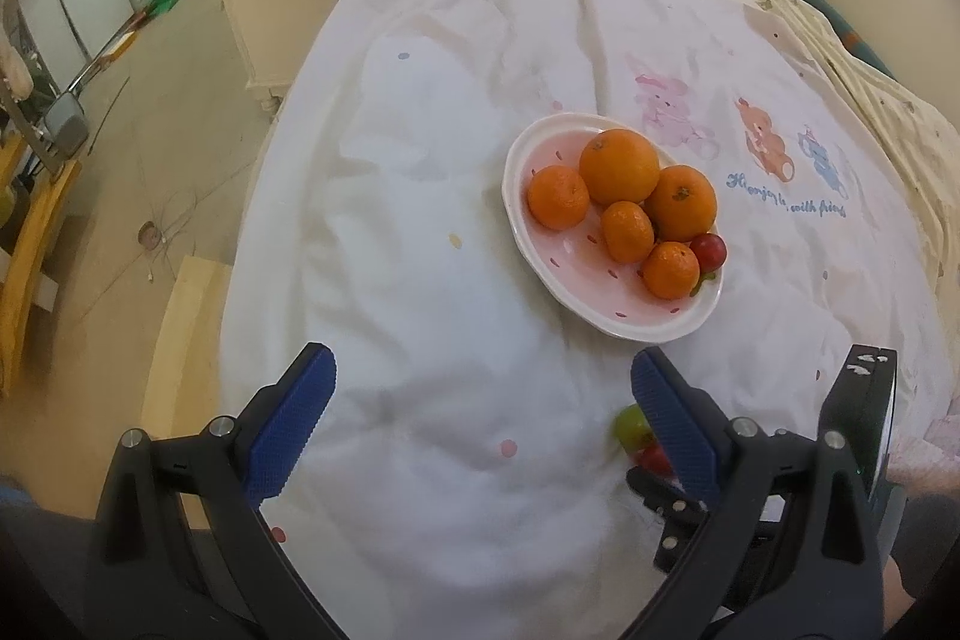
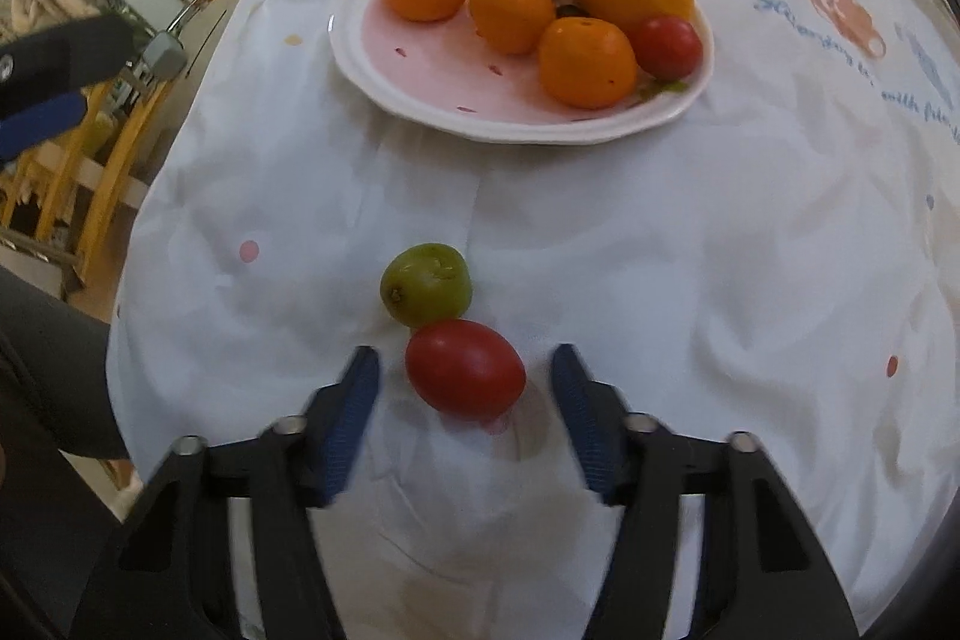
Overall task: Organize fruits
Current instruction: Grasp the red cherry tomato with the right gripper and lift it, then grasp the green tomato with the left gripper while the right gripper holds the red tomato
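- Fruits, left wrist view: plate sits centre-right of frame on the white bed cover. It holds five oranges of mixed size plus one red fruit at its right rim.
- Same view: left gripper has its fingers spread wide with nothing between them, hovering over bare cover at the lower middle. Two loose fruits peek out at lower right, partly hidden behind the right-hand finger.
- Right wrist view: plate at top centre with the same load. Green fruit and red oval fruit lie touching each other on the cover, lower centre, well apart from the plate.
- Same view: right gripper is released, fingers flanking the red oval fruit on both sides, not touching it yet.
- Judgement: mostly done. Six pieces are plated and two are left on the cover. Red oval looks next for pickup, then the green one. Free space on the plate is at its near-left side.
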The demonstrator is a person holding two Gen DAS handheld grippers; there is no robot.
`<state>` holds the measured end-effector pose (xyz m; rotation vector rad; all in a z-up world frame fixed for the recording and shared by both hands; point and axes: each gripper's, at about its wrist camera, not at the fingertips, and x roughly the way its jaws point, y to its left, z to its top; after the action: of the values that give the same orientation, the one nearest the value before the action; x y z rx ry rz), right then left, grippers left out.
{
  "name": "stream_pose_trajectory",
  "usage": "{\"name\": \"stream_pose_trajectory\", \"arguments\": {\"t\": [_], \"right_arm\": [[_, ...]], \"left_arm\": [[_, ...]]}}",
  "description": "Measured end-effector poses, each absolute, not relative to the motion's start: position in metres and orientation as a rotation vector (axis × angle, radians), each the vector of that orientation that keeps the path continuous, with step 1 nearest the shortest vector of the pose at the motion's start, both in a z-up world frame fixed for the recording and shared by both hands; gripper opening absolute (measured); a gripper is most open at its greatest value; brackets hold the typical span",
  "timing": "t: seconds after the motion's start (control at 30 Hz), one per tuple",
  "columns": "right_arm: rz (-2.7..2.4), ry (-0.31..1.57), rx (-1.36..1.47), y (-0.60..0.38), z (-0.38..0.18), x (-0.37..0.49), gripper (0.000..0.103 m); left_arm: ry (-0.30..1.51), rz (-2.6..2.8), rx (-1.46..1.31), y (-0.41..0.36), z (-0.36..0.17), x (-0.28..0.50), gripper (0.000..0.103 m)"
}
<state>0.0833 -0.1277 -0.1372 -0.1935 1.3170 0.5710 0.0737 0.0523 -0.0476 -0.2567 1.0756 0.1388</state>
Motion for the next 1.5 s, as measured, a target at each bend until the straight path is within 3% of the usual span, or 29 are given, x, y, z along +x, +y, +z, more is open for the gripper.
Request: {"name": "stream_pose_trajectory", "arguments": {"t": [0.3, 0.57, 0.73, 1.13, 1.33, 1.43, 1.5], "right_arm": [[0.547, 1.337, -0.041, -0.173, -0.114, 0.083, 0.040], [0.471, 1.244, 0.165, -0.244, -0.057, 0.100, 0.040], [0.408, 1.220, 0.231, -0.262, -0.056, 0.106, 0.040], [0.377, 1.241, 0.398, -0.274, -0.068, 0.117, 0.040], [0.387, 1.246, 0.435, -0.278, -0.069, 0.119, 0.040], [0.399, 1.244, 0.433, -0.275, -0.068, 0.120, 0.040], [0.409, 1.246, 0.430, -0.272, -0.068, 0.119, 0.040]], "left_arm": [[1.058, 0.140, -0.232, 0.048, -0.045, 0.073, 0.098], [1.133, 0.042, -0.128, 0.013, -0.064, 0.078, 0.098], [1.202, -0.053, -0.041, -0.016, -0.085, 0.080, 0.097], [1.330, -0.166, 0.027, -0.061, -0.133, 0.095, 0.059], [1.313, -0.188, 0.050, -0.073, -0.135, 0.106, 0.057], [1.330, -0.209, 0.051, -0.076, -0.140, 0.110, 0.040], [1.329, -0.206, 0.056, -0.077, -0.141, 0.112, 0.036]]}}
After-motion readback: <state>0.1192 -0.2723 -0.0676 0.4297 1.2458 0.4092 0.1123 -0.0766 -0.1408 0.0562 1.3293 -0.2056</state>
